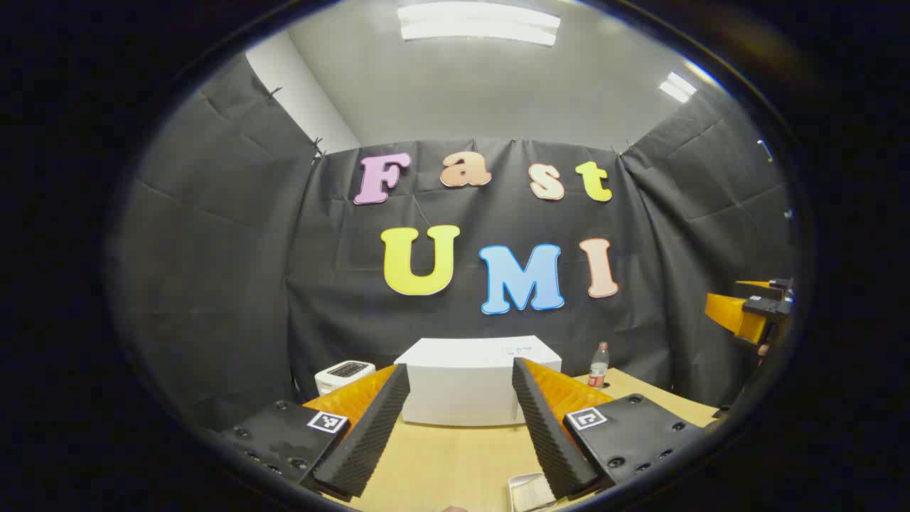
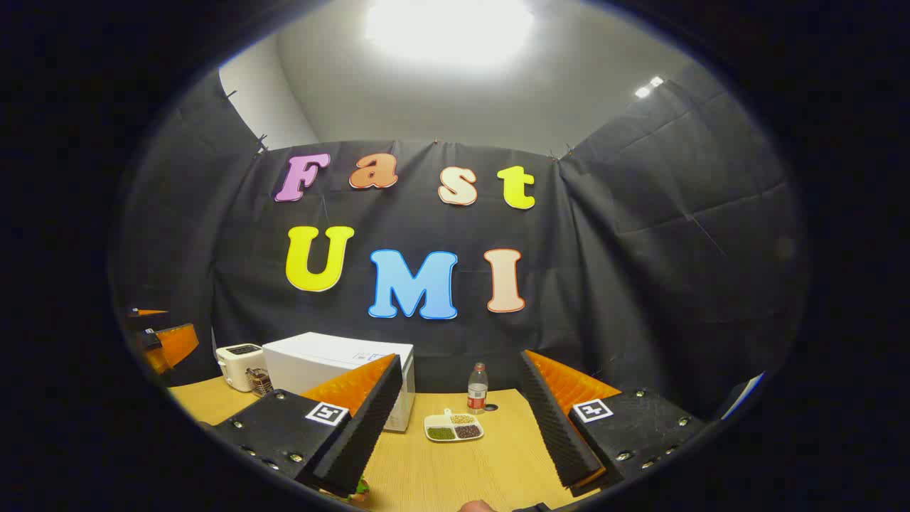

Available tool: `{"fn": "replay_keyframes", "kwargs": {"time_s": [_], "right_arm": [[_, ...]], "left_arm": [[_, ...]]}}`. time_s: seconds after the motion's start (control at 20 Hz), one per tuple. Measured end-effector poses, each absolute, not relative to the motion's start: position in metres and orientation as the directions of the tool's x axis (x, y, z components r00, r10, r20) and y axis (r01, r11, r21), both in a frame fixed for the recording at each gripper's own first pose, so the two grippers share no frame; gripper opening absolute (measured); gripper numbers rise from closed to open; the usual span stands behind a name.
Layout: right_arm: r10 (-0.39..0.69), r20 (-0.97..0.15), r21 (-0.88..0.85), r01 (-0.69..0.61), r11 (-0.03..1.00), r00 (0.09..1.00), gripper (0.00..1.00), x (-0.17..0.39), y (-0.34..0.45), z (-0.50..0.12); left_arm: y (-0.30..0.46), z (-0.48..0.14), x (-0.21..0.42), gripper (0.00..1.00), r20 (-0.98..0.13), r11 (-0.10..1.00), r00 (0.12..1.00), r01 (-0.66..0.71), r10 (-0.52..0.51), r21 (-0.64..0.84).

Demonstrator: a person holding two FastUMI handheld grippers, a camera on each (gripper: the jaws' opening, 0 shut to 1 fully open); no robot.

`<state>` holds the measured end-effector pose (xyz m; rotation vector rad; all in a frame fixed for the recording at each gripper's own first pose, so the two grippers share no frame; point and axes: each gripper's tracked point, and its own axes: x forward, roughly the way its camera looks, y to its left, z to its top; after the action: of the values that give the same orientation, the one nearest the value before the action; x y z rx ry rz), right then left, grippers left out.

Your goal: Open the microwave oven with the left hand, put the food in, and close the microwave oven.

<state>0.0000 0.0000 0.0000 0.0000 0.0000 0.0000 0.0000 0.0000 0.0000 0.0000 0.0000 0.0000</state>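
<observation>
Both grippers, left (image 1: 458, 427) and right (image 2: 458, 430), hang wide open, holding nothing; the microwave (image 1: 466, 384) door looks shut.

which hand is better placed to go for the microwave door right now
Left. In the left gripper view the microwave sits framed between the open left tongs, straight ahead. In the right gripper view the right tongs face the divided dish and bottle, with the microwave off to the left.

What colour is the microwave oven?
White, best seen in the left gripper view, where the microwave oven sits straight ahead.
</observation>
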Motion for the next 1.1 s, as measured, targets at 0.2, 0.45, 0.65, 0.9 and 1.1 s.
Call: {"fn": "replay_keyframes", "kwargs": {"time_s": [0.2, 0.45, 0.65, 0.9, 1.1], "right_arm": [[0.006, 0.002, -0.002, -0.006, 1.000, 1.000, 0.98, 0.003, 0.000, 0.001], [0.020, 0.005, -0.003, -0.020, 1.000, 1.000, 0.99, 0.007, -0.001, 0.000], [0.035, 0.006, -0.002, -0.035, 0.999, 0.999, 0.98, 0.009, -0.007, -0.001], [0.067, 0.004, 0.003, -0.067, 0.998, 0.998, 0.99, 0.014, -0.016, -0.008], [0.092, 0.001, 0.017, -0.092, 0.996, 0.996, 0.99, 0.016, -0.023, -0.013]], "left_arm": [[-0.003, 0.001, 0.002, 0.96, 0.004, 1.000, 1.000, 0.000, 0.000, 0.006], [-0.009, 0.001, 0.003, 0.97, 0.003, 1.000, 1.000, -0.008, 0.008, 0.011], [-0.018, 0.000, 0.005, 0.96, 0.005, 1.000, 1.000, -0.016, 0.016, 0.014], [-0.036, 0.001, 0.007, 0.97, 0.019, 0.999, 0.999, -0.031, 0.030, 0.026], [-0.052, 0.001, 0.028, 0.98, 0.035, 0.998, 0.999, -0.028, 0.026, 0.049]]}}
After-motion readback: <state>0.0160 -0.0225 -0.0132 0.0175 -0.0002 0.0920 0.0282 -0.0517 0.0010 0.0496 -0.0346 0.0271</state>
